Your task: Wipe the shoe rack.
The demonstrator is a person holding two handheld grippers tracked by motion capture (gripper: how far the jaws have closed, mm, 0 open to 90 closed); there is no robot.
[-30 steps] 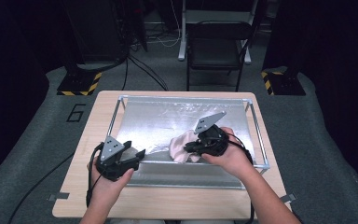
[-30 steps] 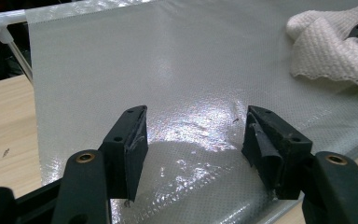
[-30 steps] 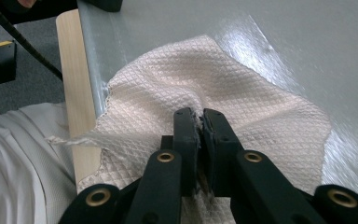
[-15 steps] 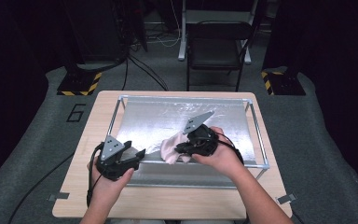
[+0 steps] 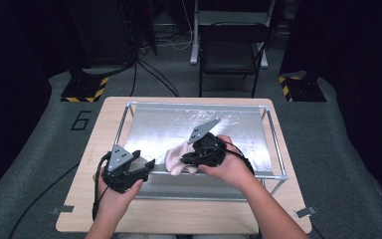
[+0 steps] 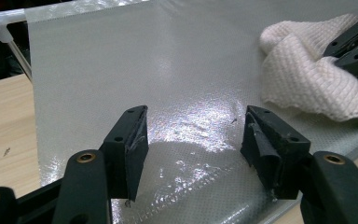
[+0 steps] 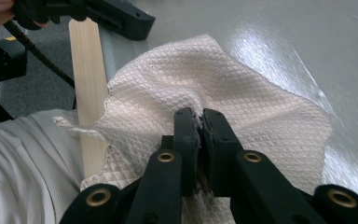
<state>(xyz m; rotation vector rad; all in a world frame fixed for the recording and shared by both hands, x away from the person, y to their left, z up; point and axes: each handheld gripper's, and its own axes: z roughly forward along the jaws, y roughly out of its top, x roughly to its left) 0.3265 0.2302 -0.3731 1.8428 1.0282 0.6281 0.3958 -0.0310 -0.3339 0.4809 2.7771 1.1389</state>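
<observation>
Cloth (image 7: 242,107) pinched, right hand-held gripper (image 7: 200,116) angled down

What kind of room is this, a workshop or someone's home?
Most likely a lab or recording studio, not a home: a wooden table stands on grey carpet among dark curtains, hazard-striped stand bases sit behind it, and a person works a cloth with handheld grippers.

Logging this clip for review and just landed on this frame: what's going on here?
A person at a wooden table works with a gripper in each hand over a silvery sheet stretched on a metal frame. The right gripper is shut on a fold of a white waffle-weave cloth, which lies on the sheet. The left gripper is open, with nothing between its jaws, over the sheet's near left part, apart from the cloth.
</observation>
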